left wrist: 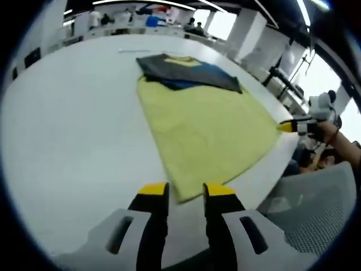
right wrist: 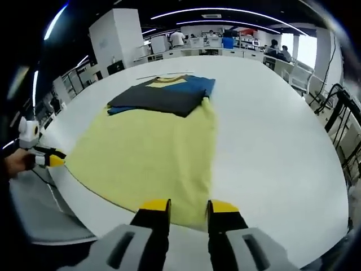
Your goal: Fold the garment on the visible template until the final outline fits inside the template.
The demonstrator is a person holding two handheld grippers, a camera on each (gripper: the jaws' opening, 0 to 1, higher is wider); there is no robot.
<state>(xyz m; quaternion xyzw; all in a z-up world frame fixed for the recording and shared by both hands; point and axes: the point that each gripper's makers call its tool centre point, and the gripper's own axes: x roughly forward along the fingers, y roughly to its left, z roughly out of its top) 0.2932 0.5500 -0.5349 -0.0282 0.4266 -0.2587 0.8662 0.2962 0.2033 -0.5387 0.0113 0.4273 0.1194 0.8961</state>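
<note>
A folded garment [left wrist: 192, 70] [right wrist: 163, 96], dark grey and blue with a yellow collar, lies on the far end of a flat yellow sheet [left wrist: 208, 130] [right wrist: 152, 158] spread on the white table [left wrist: 73, 124] [right wrist: 271, 130]. My left gripper [left wrist: 186, 192] stands open at the sheet's near corner, its yellow-tipped jaws apart with the corner showing between them. Over the sheet's near edge on the other side, my right gripper [right wrist: 189, 208] is open too. Each comes into the other's view beside the sheet: the right gripper [left wrist: 287, 127] held in a hand, the left gripper [right wrist: 53, 160] at the table's rim.
A grey mesh chair [left wrist: 316, 214] [right wrist: 34, 209] stands just off the table's edge beside the sheet. A thin rod [left wrist: 134, 51] lies on the table beyond the garment. Desks and people fill the background. Bare table surface lies on both sides of the sheet.
</note>
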